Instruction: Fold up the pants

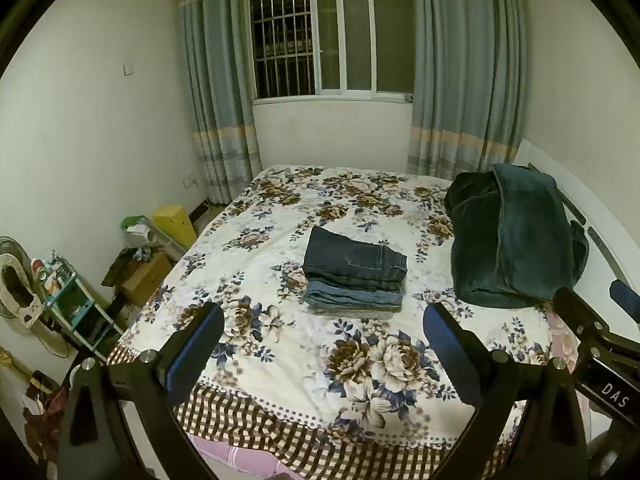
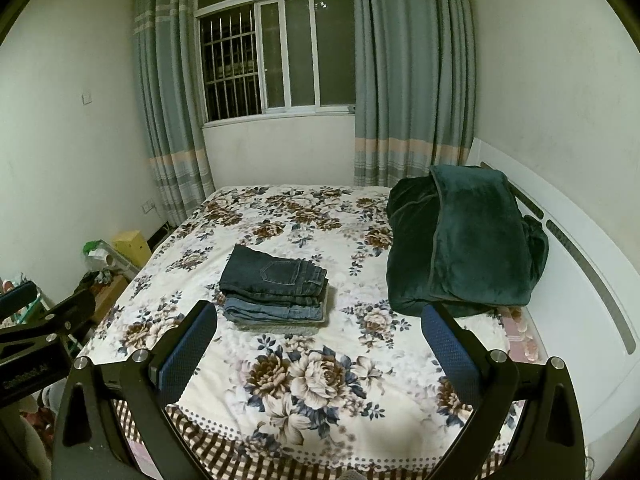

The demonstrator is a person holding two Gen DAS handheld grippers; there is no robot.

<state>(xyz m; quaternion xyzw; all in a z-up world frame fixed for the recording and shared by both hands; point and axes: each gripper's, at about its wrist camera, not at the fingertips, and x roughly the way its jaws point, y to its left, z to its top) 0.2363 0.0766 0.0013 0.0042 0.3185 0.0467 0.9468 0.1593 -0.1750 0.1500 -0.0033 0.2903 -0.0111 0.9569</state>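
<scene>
While both claws hang spread and empty above the near edge of a bed (image 1: 280,412), a stack of folded pants (image 1: 354,276) lies ahead of them on the floral bedspread (image 2: 320,380), dark jeans on top of lighter denim. Nothing stands between the left claw (image 1: 322,344) and the stack; the right claw (image 2: 320,338) likewise has a bare stretch of bedspread before it. Beyond the right claw's right finger, a heaped dark green blanket (image 2: 468,240) sits near the headboard (image 2: 580,280), well apart from the pants. Off the left claw's left side, a cluttered shelf (image 1: 76,312) and boxes (image 1: 146,276) crowd the floor. 2 curtains (image 1: 216,100) frame a barred window (image 1: 328,36) beyond.
</scene>
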